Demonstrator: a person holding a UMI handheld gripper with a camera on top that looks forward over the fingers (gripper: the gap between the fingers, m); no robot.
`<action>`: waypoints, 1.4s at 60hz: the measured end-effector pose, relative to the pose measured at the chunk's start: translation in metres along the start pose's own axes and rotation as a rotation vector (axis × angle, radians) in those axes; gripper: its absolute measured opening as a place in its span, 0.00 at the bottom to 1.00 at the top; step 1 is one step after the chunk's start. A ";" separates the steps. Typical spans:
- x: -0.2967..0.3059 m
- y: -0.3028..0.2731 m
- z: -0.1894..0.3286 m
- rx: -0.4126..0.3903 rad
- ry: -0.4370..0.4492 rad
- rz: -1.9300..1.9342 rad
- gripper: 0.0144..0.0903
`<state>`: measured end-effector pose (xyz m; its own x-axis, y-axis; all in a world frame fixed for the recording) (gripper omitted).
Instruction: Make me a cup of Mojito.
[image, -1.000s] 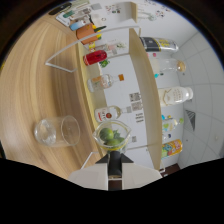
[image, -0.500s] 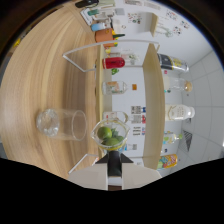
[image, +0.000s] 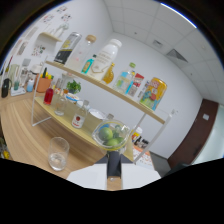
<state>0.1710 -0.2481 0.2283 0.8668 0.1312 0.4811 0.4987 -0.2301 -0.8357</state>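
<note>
The gripper (image: 113, 167) is closed on a small clear glass bowl (image: 110, 135), holding it by the near rim just ahead of the fingers. The bowl holds green lime pieces (image: 106, 133) and sits lifted above the wooden desk (image: 30, 135). To the left of the bowl, an empty clear glass (image: 58, 153) stands upright on the desk, apart from the bowl. Beyond both runs a two-level wooden shelf (image: 107, 87) on a white frame. Its upper board carries a row of bottles and cans, among them a white bottle (image: 107, 53), a yellow can (image: 155, 93) and a tall dark can (image: 67, 47). On the lower level stand small jars, a red bottle (image: 48, 95) and a green plant (image: 73, 86). Far right, a dark brown door (image: 192, 135) shows in the white wall.
</note>
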 end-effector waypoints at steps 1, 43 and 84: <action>0.001 0.007 0.000 -0.011 -0.010 0.042 0.02; -0.021 0.239 0.035 -0.465 -0.162 0.620 0.03; -0.009 0.093 -0.017 -0.227 -0.038 0.542 0.93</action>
<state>0.2095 -0.2872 0.1506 0.9995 -0.0292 -0.0125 -0.0249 -0.4746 -0.8798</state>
